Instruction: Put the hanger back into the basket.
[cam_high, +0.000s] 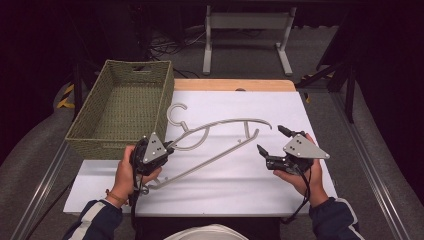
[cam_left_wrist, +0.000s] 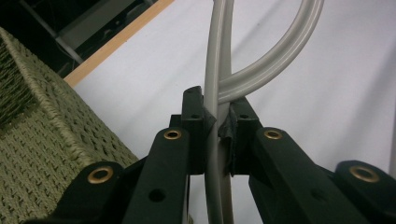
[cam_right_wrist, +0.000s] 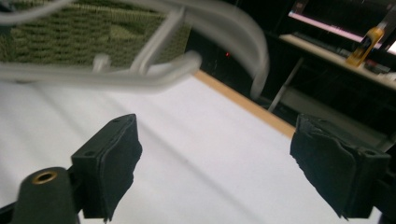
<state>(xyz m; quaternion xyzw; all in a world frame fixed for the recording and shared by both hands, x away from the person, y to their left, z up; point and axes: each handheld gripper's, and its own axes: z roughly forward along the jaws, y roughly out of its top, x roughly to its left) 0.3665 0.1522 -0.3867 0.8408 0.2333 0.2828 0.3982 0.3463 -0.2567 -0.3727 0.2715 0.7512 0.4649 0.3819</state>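
Grey hanger (cam_high: 215, 145) clamped in left gripper (cam_high: 167, 148), apparently lifted

- From the high view you look forward and down on the white-covered table (cam_high: 280, 185) from above your own side; your forearms enter at the bottom edge.
- The left gripper view rides on the left gripper (cam_left_wrist: 218, 123). It looks along the jaws at very close range toward the table's wooden far edge (cam_left_wrist: 116, 42).
- The right gripper view looks low across the table from the right gripper (cam_right_wrist: 215, 163).
- All three views share the woven basket (cam_high: 122, 107) and grey hanger (cam_high: 220, 142).
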